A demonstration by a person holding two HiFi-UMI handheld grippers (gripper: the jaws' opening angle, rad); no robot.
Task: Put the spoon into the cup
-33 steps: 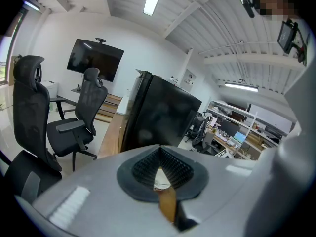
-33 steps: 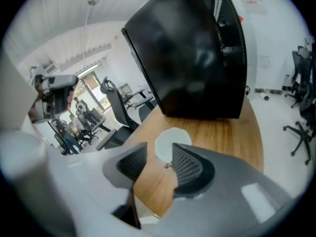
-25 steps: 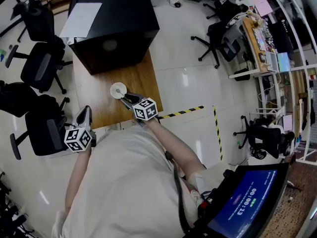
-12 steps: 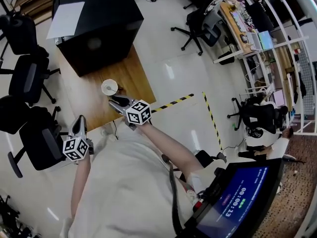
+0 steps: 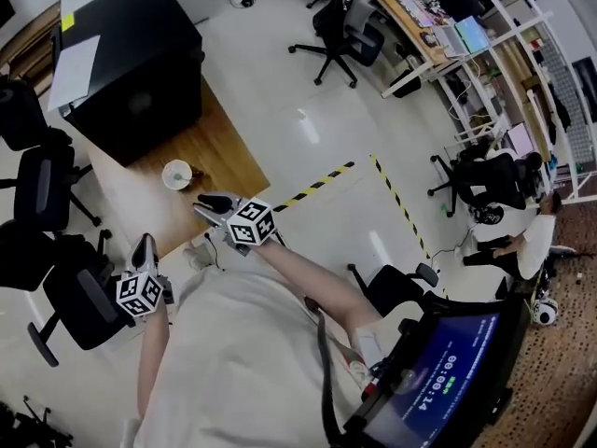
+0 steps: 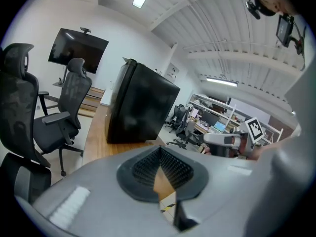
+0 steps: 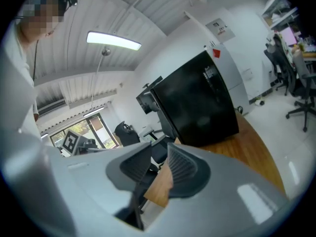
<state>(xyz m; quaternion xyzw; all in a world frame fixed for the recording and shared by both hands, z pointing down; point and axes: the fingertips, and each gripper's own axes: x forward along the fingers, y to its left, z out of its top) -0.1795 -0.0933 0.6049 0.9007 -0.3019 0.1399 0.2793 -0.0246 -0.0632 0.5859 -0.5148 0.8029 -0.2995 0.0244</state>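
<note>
A white cup (image 5: pixel 176 174) is sitting on the brown wood-grain table (image 5: pixel 229 161) — yellow-and-black striped tape (image 5: pixel 312 185) is running at three o'clock, a black cabinet (image 5: pixel 131 73) is standing at eleven.

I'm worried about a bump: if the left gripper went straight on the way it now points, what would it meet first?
Probably the wooden tabletop, short of the black cabinet. The left gripper seems tilted slightly downward, but depth is hard to judge.

a black cabinet (image 5: pixel 131 73) is set on a wooden table (image 5: pixel 224 161) at 11 o'clock, with a paper sheet (image 5: pixel 73 61) laid on top. office chairs (image 5: pixel 42 189) are seen at 9 o'clock, striped floor tape (image 5: pixel 312 187) near centre, and a lit screen (image 5: pixel 438 385) at 5 o'clock.
</note>
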